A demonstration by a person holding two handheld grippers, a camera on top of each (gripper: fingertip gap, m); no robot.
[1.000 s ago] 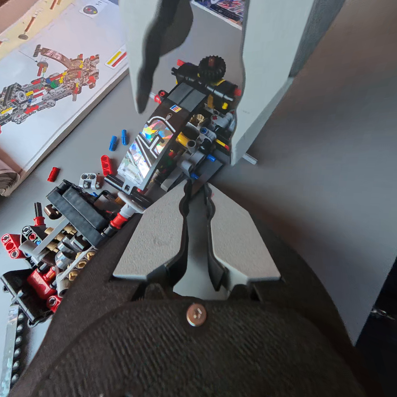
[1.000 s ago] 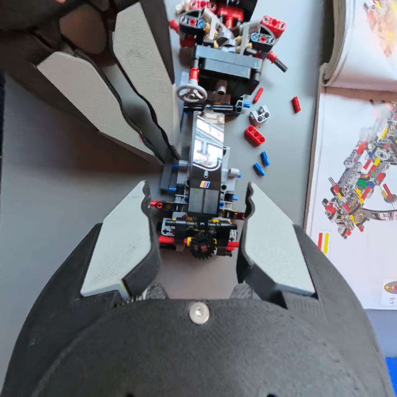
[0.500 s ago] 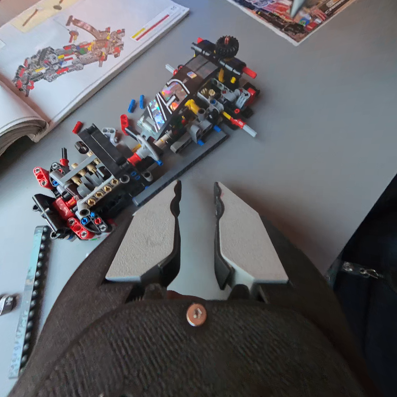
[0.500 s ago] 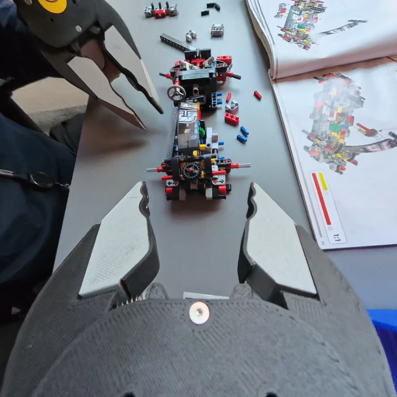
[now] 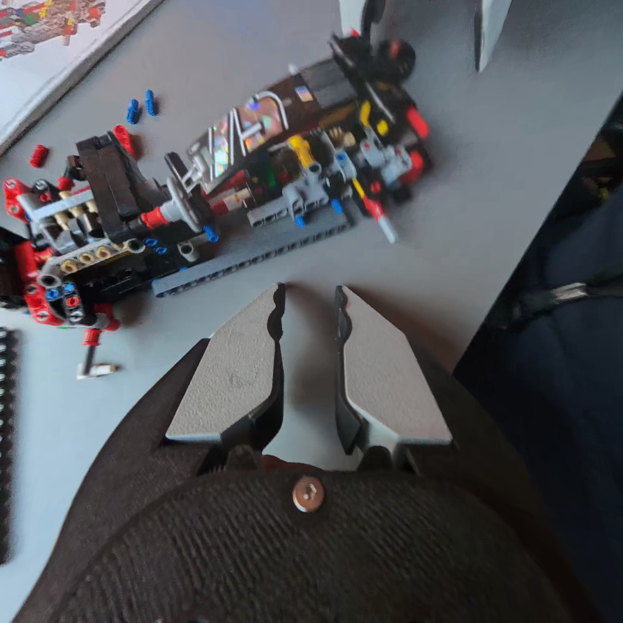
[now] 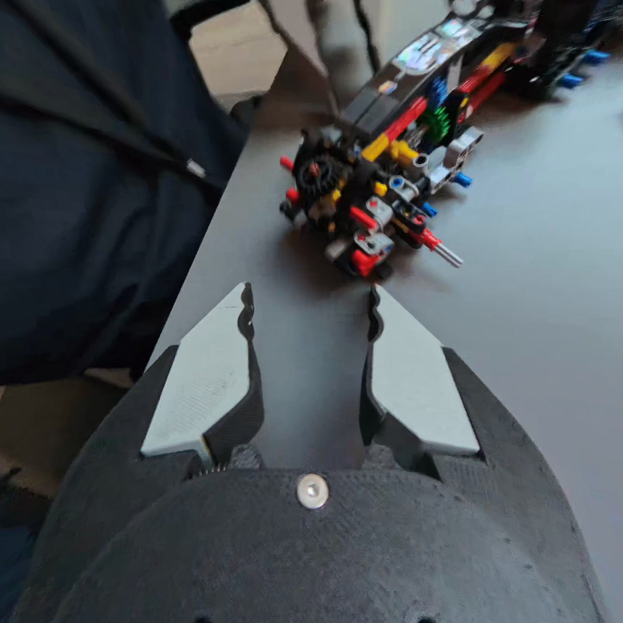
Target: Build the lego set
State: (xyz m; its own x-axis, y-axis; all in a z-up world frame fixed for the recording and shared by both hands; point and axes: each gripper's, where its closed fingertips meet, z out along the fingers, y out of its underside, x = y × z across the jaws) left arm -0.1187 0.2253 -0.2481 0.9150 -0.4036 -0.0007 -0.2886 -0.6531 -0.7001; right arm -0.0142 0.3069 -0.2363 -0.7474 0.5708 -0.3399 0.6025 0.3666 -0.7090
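A long, partly built toy car chassis of black, grey, red and yellow plastic building pieces (image 5: pixel 269 175) lies flat on the grey tabletop (image 5: pixel 455 219), its length running along the table's near edge. The left gripper (image 5: pixel 310 293) hovers beside the chassis's flank, just short of the dark grey holed beam (image 5: pixel 256 259) along its near side; its fingers stand a little apart with only bare table between them, holding nothing. The right gripper (image 6: pixel 310 290) faces the chassis end-on, looking down its long axis toward the end with the black gear (image 6: pixel 320 175) and the protruding light grey axle (image 6: pixel 448 254); its jaws gape wider, empty too, tips just short of that end. Loose blue and red pins (image 5: pixel 141 108) lie beyond the chassis, near an open instruction booklet (image 5: pixel 50 50).
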